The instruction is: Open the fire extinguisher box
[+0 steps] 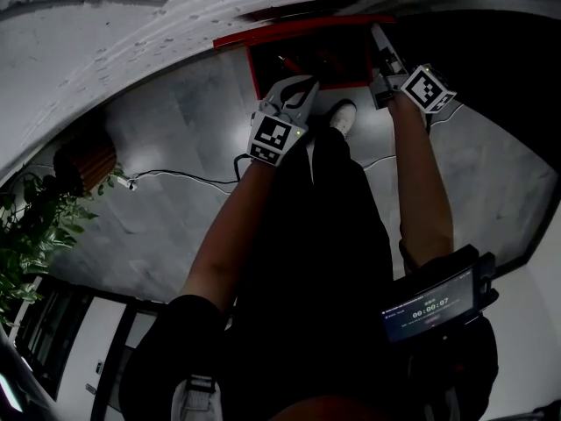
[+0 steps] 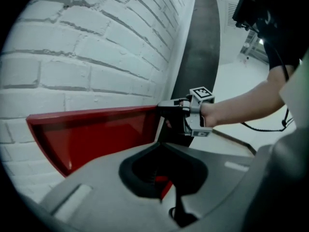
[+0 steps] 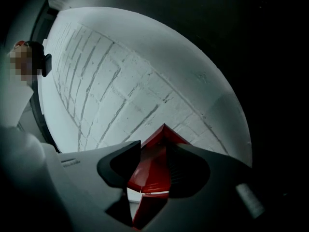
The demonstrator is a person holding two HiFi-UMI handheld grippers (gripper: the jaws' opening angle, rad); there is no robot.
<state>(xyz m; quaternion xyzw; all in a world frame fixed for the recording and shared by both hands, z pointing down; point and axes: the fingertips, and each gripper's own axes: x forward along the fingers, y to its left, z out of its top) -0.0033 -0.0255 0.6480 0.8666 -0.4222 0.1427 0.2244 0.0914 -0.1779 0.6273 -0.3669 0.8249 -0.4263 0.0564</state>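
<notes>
Head view shows both my bare arms reaching forward and down, side by side. My left tongs (image 1: 300,88) hang near the middle of the red fire extinguisher box (image 1: 252,70). Their tips are together and grip nothing. My right tongs (image 1: 379,38) sit at the right end of the box's flat, shiny red lid (image 1: 298,29), tips apart with the lid's edge between them. The box stands on the grey floor (image 1: 158,191), right against the white brick wall (image 2: 96,57). My white shoe (image 1: 344,117) is just beside it. More floor spreads to the left, with a thin black cable (image 1: 184,177) on it. The lid is lifted, and the inside looks dark.
</notes>
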